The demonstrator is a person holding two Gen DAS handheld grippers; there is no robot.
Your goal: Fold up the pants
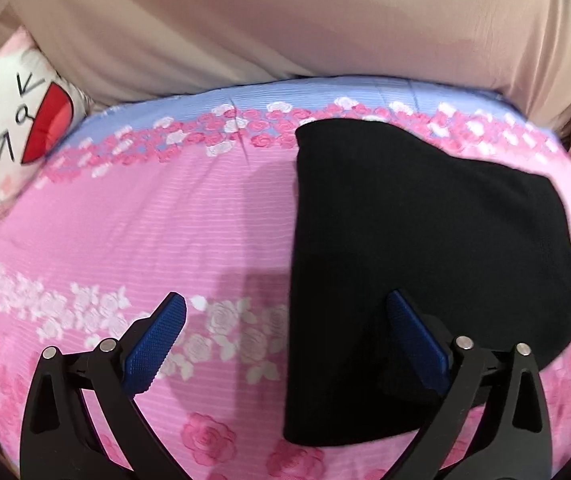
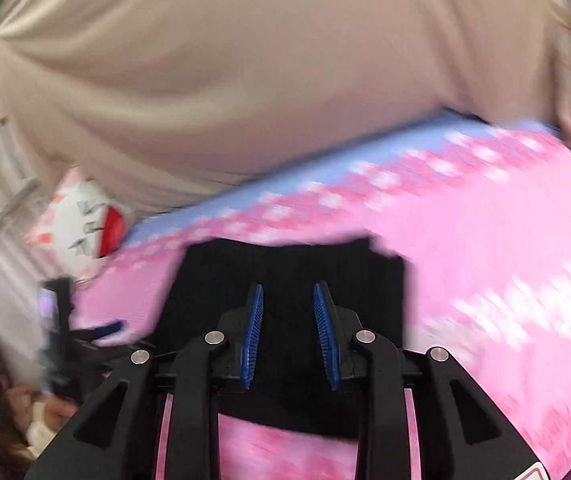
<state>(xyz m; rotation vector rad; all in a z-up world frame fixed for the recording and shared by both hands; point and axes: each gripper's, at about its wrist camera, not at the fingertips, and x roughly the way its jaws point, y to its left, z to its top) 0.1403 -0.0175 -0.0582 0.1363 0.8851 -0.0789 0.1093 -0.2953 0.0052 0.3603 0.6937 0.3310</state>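
Observation:
The black pants (image 1: 405,260) lie folded in a compact block on the pink floral bedspread (image 1: 165,220). My left gripper (image 1: 285,300) is wide open above the bed, its right finger over the pants' near left edge, its left finger over bare bedspread. In the right wrist view the pants (image 2: 285,264) lie just ahead of my right gripper (image 2: 287,292), whose blue pads stand a little apart with nothing between them. That view is blurred. The left gripper (image 2: 81,332) shows at its left edge.
A white cartoon-face pillow (image 1: 17,120) sits at the bed's far left, also in the right wrist view (image 2: 85,220). A beige padded headboard (image 1: 285,20) rises behind the bed. A blue band (image 1: 325,92) runs along the bedspread's far edge.

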